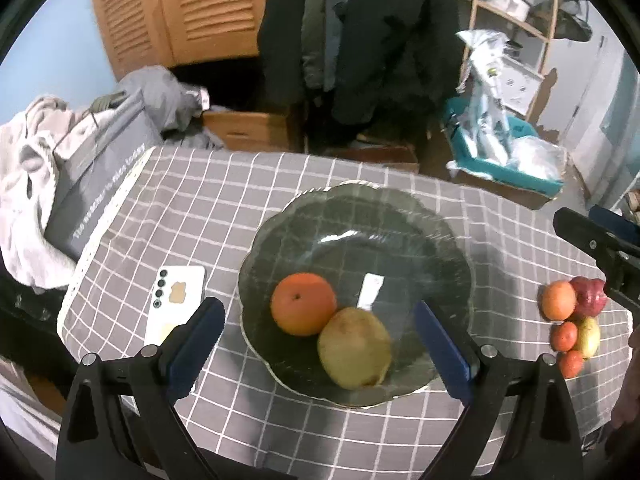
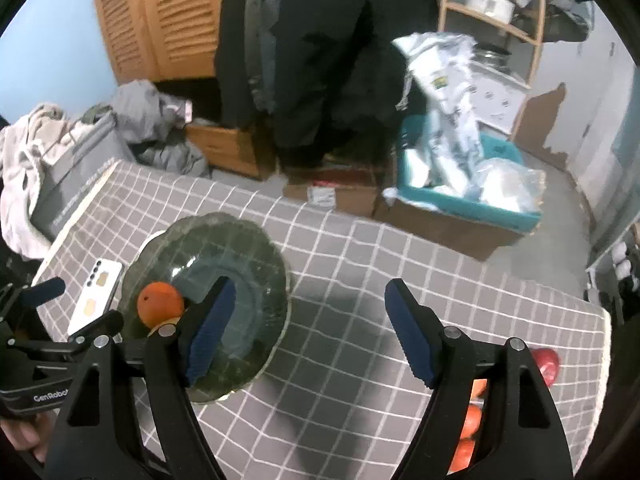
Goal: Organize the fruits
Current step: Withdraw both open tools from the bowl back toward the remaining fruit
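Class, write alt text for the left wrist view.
An open left gripper hovers over a glass plate holding an orange and a pear. More fruit sits clustered on the checked tablecloth to the right.

A lived-in home: hanging coats (image 1: 360,40), louvered wardrobe (image 1: 172,12), laundry pile (image 1: 36,184), checked tablecloth (image 1: 192,208).

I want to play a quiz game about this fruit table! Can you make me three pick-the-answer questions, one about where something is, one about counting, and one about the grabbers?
1. Where is the phone?
A. in the dish
B. on the cloth, beside the dish
C. among the loose fruit

2. How many fruits lie in the glass dish?
A. two
B. four
C. none

3. The left gripper is:
A. squeezing the orange
B. holding the phone
C. open, holding nothing

Answers:
1 B, it lies flat beside the dish.
2 A, the orange and the pear.
3 C, fingers spread wide.
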A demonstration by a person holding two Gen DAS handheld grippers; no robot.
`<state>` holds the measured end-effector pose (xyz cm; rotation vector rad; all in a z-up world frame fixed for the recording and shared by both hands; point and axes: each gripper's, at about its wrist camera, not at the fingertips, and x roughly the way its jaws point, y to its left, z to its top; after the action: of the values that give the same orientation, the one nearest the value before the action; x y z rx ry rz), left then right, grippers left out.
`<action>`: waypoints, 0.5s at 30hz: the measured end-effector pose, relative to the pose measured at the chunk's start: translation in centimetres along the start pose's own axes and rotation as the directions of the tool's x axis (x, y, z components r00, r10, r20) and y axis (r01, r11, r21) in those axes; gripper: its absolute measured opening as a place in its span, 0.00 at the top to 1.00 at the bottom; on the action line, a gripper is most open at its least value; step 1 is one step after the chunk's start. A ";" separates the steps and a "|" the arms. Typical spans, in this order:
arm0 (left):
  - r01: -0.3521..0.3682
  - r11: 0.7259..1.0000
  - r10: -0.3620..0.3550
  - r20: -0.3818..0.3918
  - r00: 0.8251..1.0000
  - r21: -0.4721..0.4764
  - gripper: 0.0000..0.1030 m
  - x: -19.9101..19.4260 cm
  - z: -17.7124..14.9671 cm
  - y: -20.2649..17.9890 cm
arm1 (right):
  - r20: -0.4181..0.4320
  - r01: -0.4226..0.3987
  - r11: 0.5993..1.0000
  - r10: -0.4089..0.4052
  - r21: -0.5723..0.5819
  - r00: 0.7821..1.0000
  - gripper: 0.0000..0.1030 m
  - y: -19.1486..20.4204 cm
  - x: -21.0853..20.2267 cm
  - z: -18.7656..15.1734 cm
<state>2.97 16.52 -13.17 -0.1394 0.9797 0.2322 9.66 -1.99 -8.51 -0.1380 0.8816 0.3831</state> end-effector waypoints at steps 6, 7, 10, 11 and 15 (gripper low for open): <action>0.031 0.999 -0.033 0.036 0.999 0.037 0.06 -1.9 0.5 -2.1 | 0.042 0.051 0.999 -0.051 0.010 0.998 0.24 -1.8 -3.2 -0.6; 0.036 0.998 -0.038 0.041 0.998 0.043 0.06 -2.2 0.6 -2.4 | 0.044 0.056 0.998 -0.057 0.013 0.997 0.24 -2.3 -3.7 -0.8; 0.060 0.996 -0.063 0.054 0.997 0.063 0.06 -3.0 0.7 -3.8 | 0.051 0.076 0.997 -0.078 0.033 0.996 0.24 -3.7 -5.2 -1.3; 0.065 0.995 -0.069 0.057 0.996 0.070 0.06 -3.2 0.7 -4.2 | 0.051 0.082 0.996 -0.084 0.038 0.995 0.24 -4.1 -5.5 -1.5; 0.085 0.991 -0.092 0.065 0.994 0.104 0.06 -3.9 0.7 -6.1 | 0.055 0.108 0.992 -0.111 0.062 0.992 0.24 -5.8 -7.1 -2.4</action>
<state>3.03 10.26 -9.41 -0.0817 0.9117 0.1048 6.13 -9.92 -4.76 -0.1192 0.8231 0.2573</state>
